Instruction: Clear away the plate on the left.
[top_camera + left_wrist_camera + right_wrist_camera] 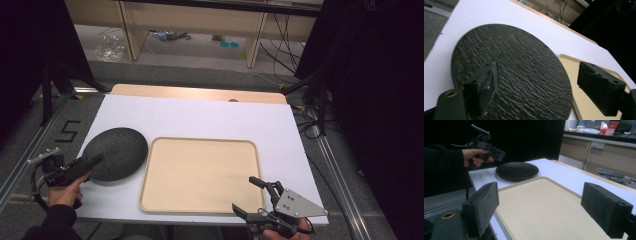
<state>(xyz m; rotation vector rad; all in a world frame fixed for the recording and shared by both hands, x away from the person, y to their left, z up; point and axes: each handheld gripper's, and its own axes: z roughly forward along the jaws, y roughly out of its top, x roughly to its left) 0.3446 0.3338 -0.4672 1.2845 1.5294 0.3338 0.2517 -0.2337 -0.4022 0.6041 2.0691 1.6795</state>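
At the left edge of the white worktop (pixel 210 117), the person's left hand (pixel 65 192) comes in from the bottom corner, sleeve dark, fist wrapped round the grip of the left claw (pixel 95 162). The claw points right and slightly away, its tip at the near-left rim of the dark textured plate (pixel 116 153). In the left gripper view its jaws stand spread wide over the plate (pixel 519 75) — one pad above the rough dark surface, the other out past the rim over the tray's corner (pixel 584 100). Whether either pad touches the plate I cannot tell.

The plate lies upside down, domed, flat on the worktop, just beside the left edge of the beige tray (pixel 200 175); the right gripper view shows it as a low dark mound (pixel 517 170) behind the tray (pixel 544 205).

At the right — the near-right corner of the tray — the right claw (pixel 246 194) is held low from below, grey three-cornered plate on top, jaws spread wide and pinching nothing, aimed left across the tray.
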